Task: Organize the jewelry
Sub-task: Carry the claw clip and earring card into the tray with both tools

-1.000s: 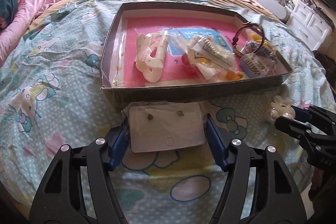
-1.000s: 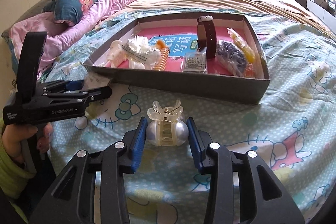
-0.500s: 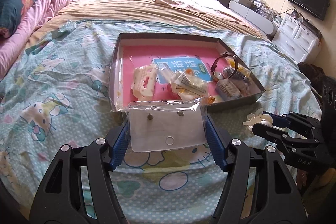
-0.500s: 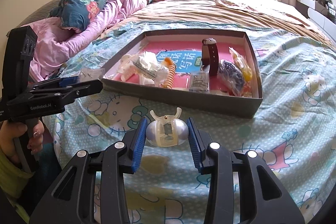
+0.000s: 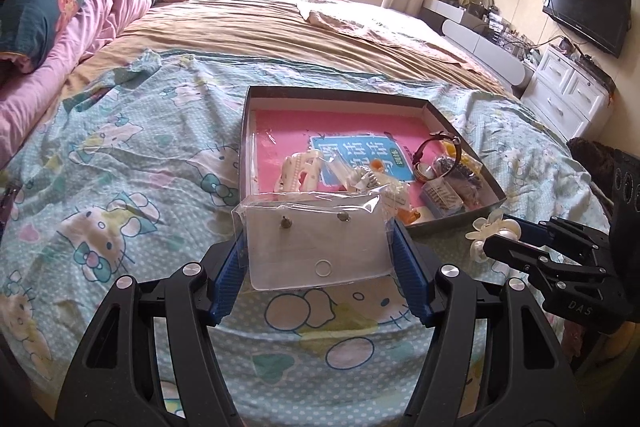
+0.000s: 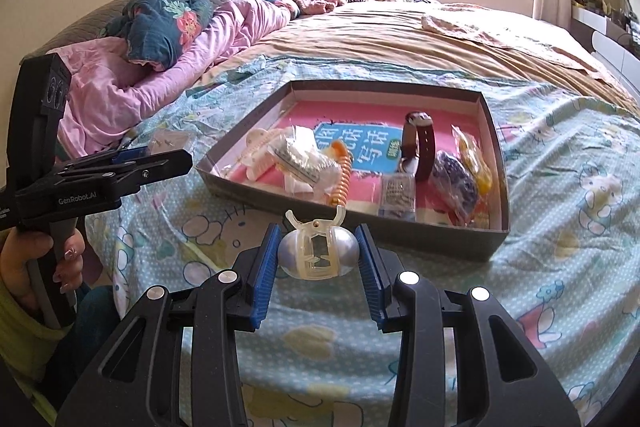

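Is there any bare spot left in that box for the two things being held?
Yes. The box has bare pink floor along its far wall and far left corner, behind the white hair clip. The near right is crowded around the watch. Left gripper holds the earring card; right gripper the pearl claw clip.

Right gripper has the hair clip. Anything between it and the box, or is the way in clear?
Only the box's near wall stands between the hair clip in the right gripper and the interior; packets crowd the near floor, bare pink at the back.
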